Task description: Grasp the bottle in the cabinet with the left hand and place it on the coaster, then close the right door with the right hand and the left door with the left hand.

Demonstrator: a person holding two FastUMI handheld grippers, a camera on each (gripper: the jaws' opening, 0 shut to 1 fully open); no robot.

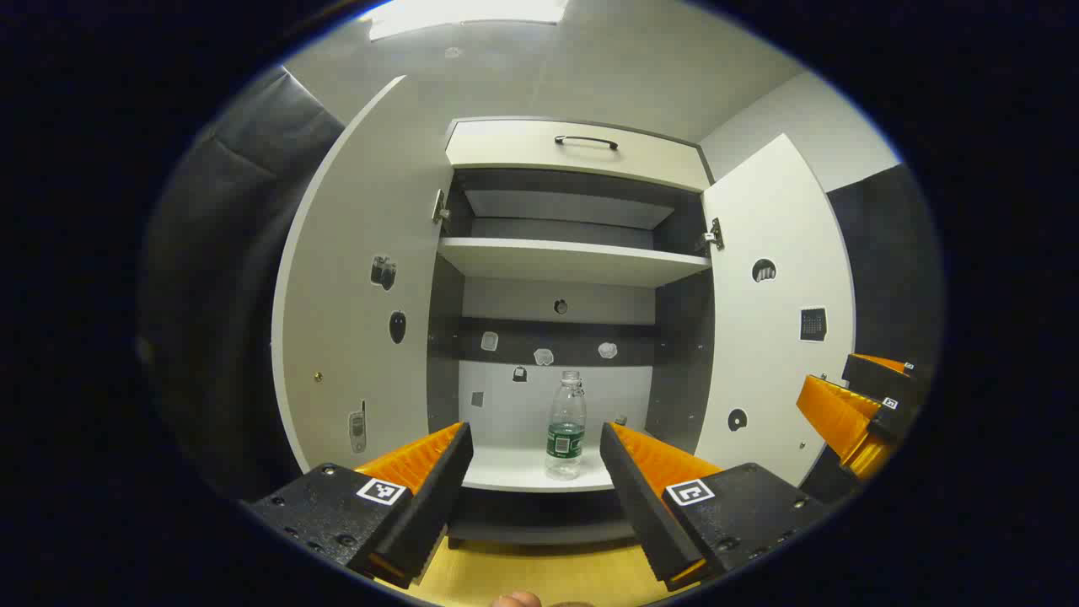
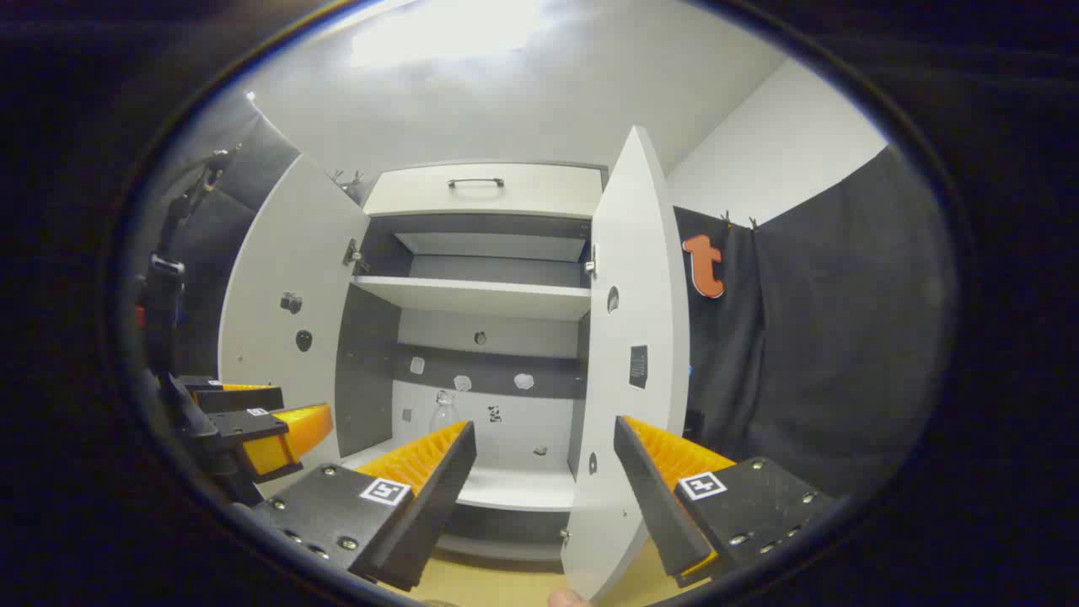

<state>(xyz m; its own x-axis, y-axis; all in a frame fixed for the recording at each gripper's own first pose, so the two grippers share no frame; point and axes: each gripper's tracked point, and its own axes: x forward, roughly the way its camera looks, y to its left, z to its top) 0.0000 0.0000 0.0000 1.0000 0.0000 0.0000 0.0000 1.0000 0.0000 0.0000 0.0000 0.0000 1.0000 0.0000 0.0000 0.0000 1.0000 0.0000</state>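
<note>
- The cabinet point(image 1: 573, 143) is seen straight ahead of the left gripper's jaws, with both doors swung wide and 2 shelves exposed.
- The left door point(image 1: 354, 337) stands open to the left of those jaws, and the right door point(image 1: 780, 337) to their right; neither has been closed yet.
- In the right gripper view, the right door's edge point(image 2: 628, 362) is lined up in the gap between the right gripper's jaws, ahead of them and not touched.
- The left gripper point(image 1: 535, 480) is held with its jaws released and wide apart, nothing between them.
- The right gripper point(image 2: 539, 480) is likewise spread open and empty; it is also seen off to the right of the left jaws point(image 1: 860, 405).
- The bottle point(image 1: 566, 426) stands upright on the lower shelf point(image 1: 506, 472), framed between the left jaws but beyond their tips, ungrasped.
- A strip of pale wooden worktop point(image 1: 539, 573) is seen below the jaws; the coaster cannot be made out.
- Judged from this, all 3 steps are left: the bottle's grasp and placing, then each door's closing. The approach to the bottle appears to be the step in hand.
</note>
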